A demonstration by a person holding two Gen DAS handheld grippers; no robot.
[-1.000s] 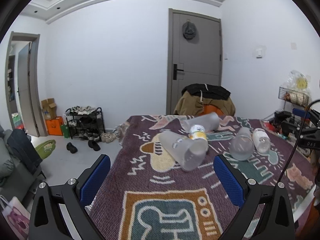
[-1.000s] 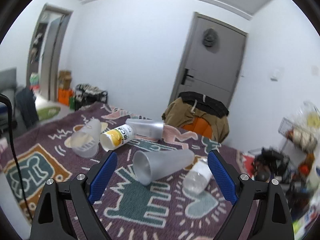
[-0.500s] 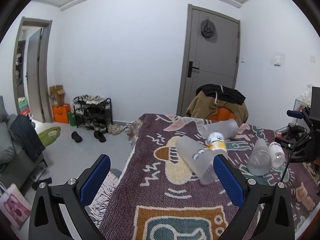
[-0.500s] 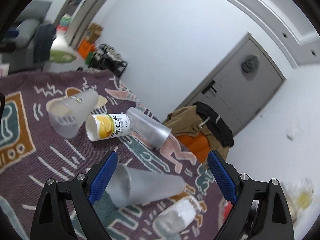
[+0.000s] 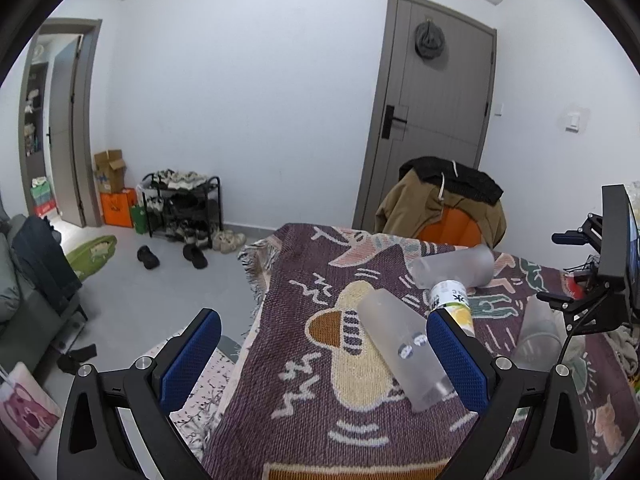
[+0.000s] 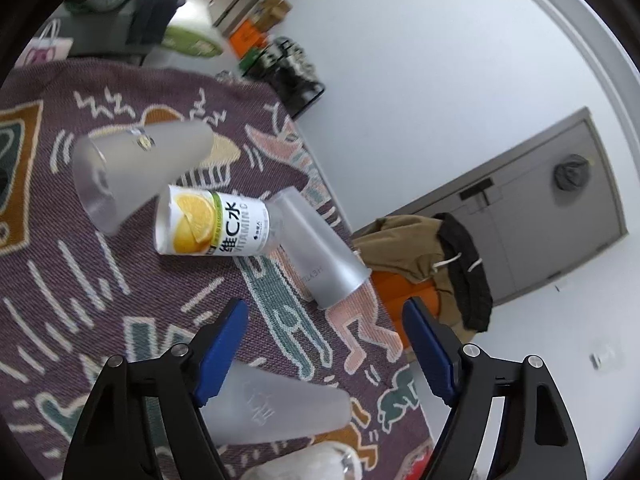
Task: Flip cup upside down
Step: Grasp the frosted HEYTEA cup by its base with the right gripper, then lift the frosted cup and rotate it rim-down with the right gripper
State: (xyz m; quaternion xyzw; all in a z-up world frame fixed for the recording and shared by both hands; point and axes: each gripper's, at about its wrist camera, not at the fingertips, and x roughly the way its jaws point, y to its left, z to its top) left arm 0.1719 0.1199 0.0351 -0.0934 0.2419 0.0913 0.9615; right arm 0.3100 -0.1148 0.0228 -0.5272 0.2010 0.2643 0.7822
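Observation:
Several cups lie on their sides on a patterned purple cloth (image 5: 304, 360). In the left wrist view, a frosted cup (image 5: 400, 348) lies by my right finger, a lemon-label cup (image 5: 454, 304) and another frosted cup (image 5: 454, 266) behind it. My left gripper (image 5: 322, 354) is open and empty above the cloth. In the right wrist view my right gripper (image 6: 324, 344) is open and rolled sideways; a frosted cup (image 6: 276, 410) lies low between its fingers, untouched. Beyond lie a frosted cup (image 6: 316, 254), the lemon-label cup (image 6: 208, 226) and a frosted cup (image 6: 136, 168).
The cloth's fringed left edge (image 5: 256, 288) drops to a grey floor with a shoe rack (image 5: 182, 206). A chair with a brown coat (image 5: 444, 208) stands behind the table. A black stand with a screen (image 5: 612, 248) is at the right. A clear bottle (image 6: 308, 462) lies below my right gripper.
My left gripper has swung left, so the cups slid to the right of its view. My right gripper has rolled sideways and dropped closer over the nearest frosted cup.

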